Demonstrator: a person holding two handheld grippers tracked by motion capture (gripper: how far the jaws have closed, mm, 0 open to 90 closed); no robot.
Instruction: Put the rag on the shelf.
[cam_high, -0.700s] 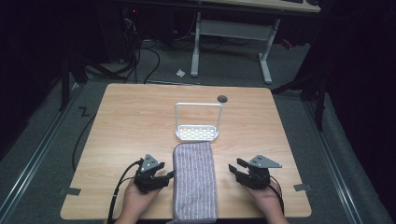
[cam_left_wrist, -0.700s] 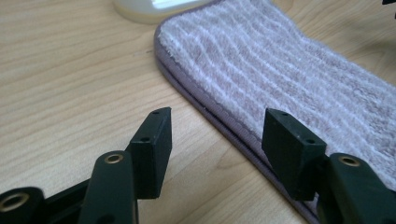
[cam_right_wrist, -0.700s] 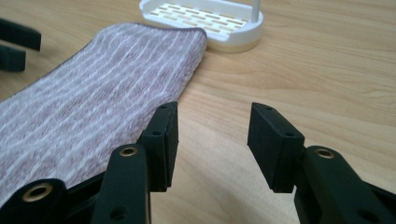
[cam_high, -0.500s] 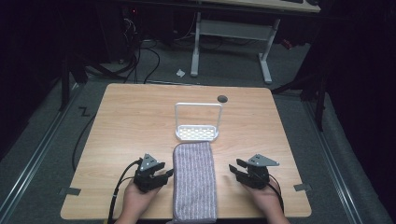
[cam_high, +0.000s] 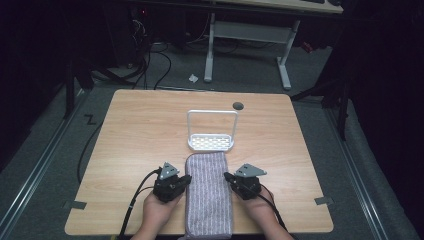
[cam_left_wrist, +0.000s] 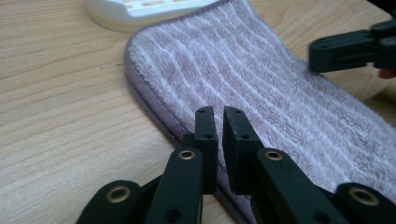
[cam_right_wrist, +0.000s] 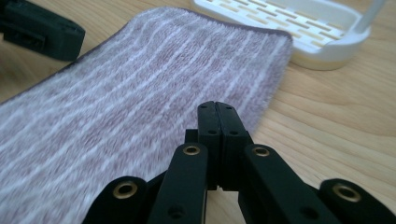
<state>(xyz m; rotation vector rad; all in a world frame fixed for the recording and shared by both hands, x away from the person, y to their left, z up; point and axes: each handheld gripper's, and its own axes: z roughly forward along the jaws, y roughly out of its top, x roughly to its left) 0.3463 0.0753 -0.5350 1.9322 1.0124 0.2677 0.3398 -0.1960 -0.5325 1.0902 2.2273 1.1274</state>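
Surface (cam_high: 140, 135): light wood top, bearing everything below; both claws sit over its near edge, one on each side of the towel.
Towel (cam_high: 207, 195): lilac-grey with pale stripes, folded into a long strip, lying flat between the two claws; its near end hangs over the surface edge, its far end touches the rack base.
Rack (cam_high: 211, 142): white slotted base with an upright wire hoop, straight beyond the towel and ahead of both claws; nothing stands between it and them but the towel.
Left claw (cam_left_wrist: 219, 123): jaws drawn nearly together, a thin slit left between them, nothing in it; tips at the towel's bound left edge, and whether they touch it I cannot tell. Held in a hand (cam_high: 159, 212), cable trailing back off the surface.
Right claw (cam_right_wrist: 218, 116): jaws pressed fully together, nothing between; tips at the towel's right edge, contact not clear.
Dark round spot (cam_high: 238, 105): on the surface, beyond the rack, well apart from both claws.
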